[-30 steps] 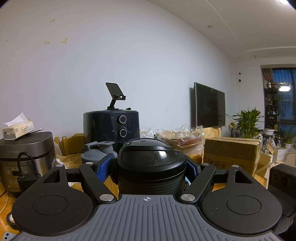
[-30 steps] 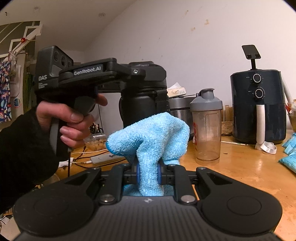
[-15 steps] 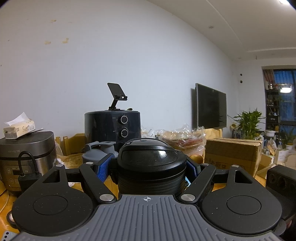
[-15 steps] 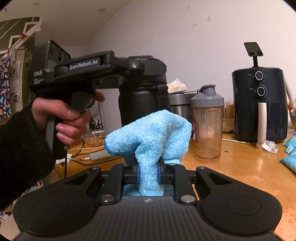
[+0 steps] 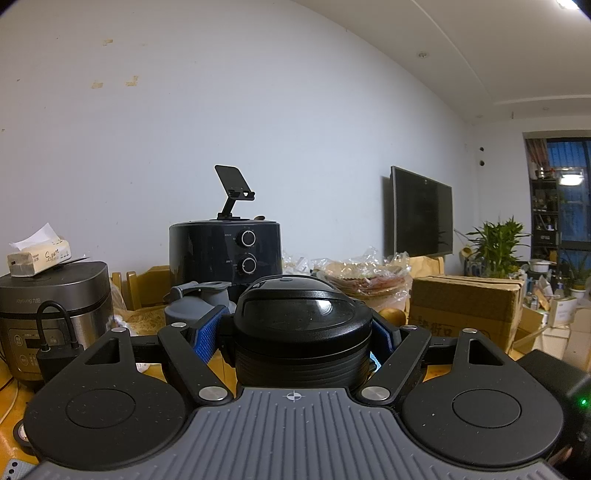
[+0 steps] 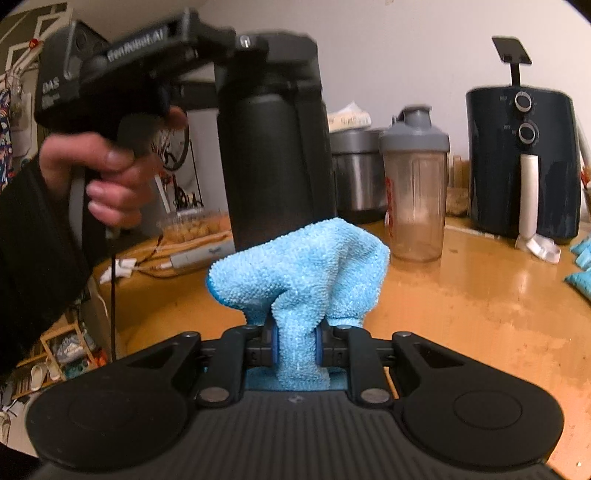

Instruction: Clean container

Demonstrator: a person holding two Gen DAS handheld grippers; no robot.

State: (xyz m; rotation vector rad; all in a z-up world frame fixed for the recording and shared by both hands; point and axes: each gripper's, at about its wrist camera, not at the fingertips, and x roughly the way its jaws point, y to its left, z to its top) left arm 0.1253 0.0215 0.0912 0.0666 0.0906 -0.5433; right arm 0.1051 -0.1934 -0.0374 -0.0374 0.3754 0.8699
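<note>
Left gripper [image 5: 295, 332] is clamping the upright bottle [image 6: 273, 147]; right gripper [image 6: 295, 350] (pinching the cloth [image 6: 299, 269]) is sitting just near of its base.

My left view is sharp and evenly lit by a ceiling light [image 5: 565, 3] in the top right corner. My right view is dimmer, warmer and motion-blurred, worst on the bottle [image 6: 273, 147]. Glare streaks the table [image 6: 480, 295]. Fisheye bends both pictures' edges.

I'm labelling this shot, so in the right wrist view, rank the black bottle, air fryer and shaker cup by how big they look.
1. Black bottle, though it's nearest the camera.
2. Air fryer.
3. Shaker cup.
</note>
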